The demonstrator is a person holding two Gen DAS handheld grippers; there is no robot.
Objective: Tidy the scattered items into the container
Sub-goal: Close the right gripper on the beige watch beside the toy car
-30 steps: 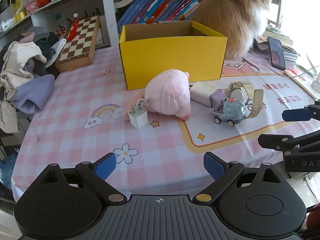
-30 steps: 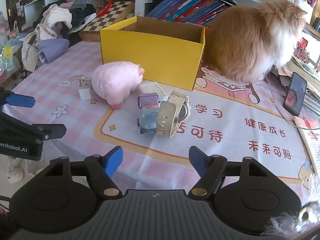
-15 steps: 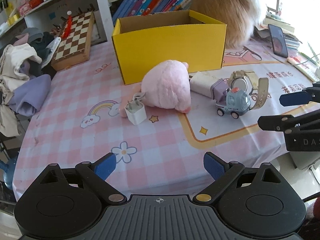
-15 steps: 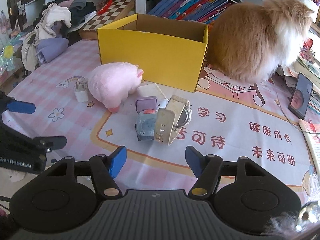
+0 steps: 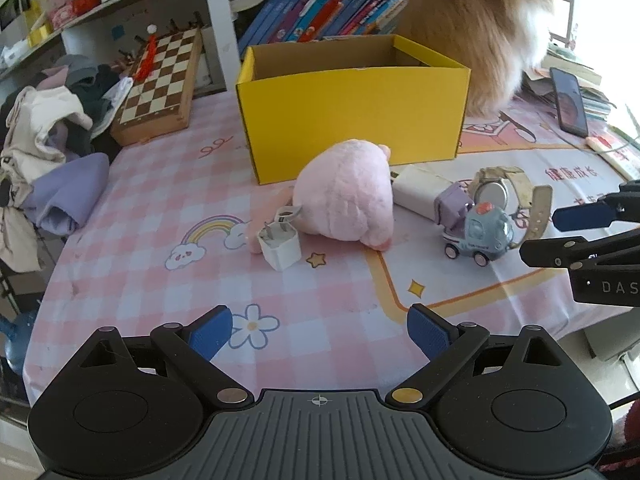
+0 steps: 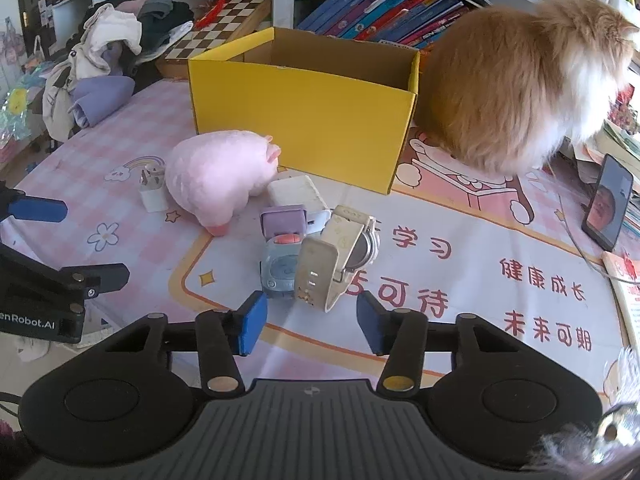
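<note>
An open yellow box (image 5: pixel 352 120) (image 6: pixel 304 116) stands on the pink checked tablecloth. In front of it lie a pink plush pig (image 5: pixel 346 200) (image 6: pixel 216 176), a white plug adapter (image 5: pixel 280 246) (image 6: pixel 153 194), a white power bank (image 5: pixel 416 192) (image 6: pixel 296 194), a grey-blue toy car (image 5: pixel 476 232) (image 6: pixel 280 268) and a cream-strapped watch (image 5: pixel 508 192) (image 6: pixel 336 260). My left gripper (image 5: pixel 319 334) is open and empty, short of the adapter. My right gripper (image 6: pixel 310 322) is open and empty, just before the toy car and watch.
An orange cat (image 6: pixel 516 92) sits right of the box. A phone (image 6: pixel 608 204) leans at the far right. A chessboard (image 5: pixel 160 84) and a clothes pile (image 5: pixel 52 144) lie at the left. Books (image 5: pixel 320 12) fill the shelf behind.
Both grippers have moved forward toward the items. My right gripper's fingers have narrowed somewhat and now sit close to the toy car and watch.
</note>
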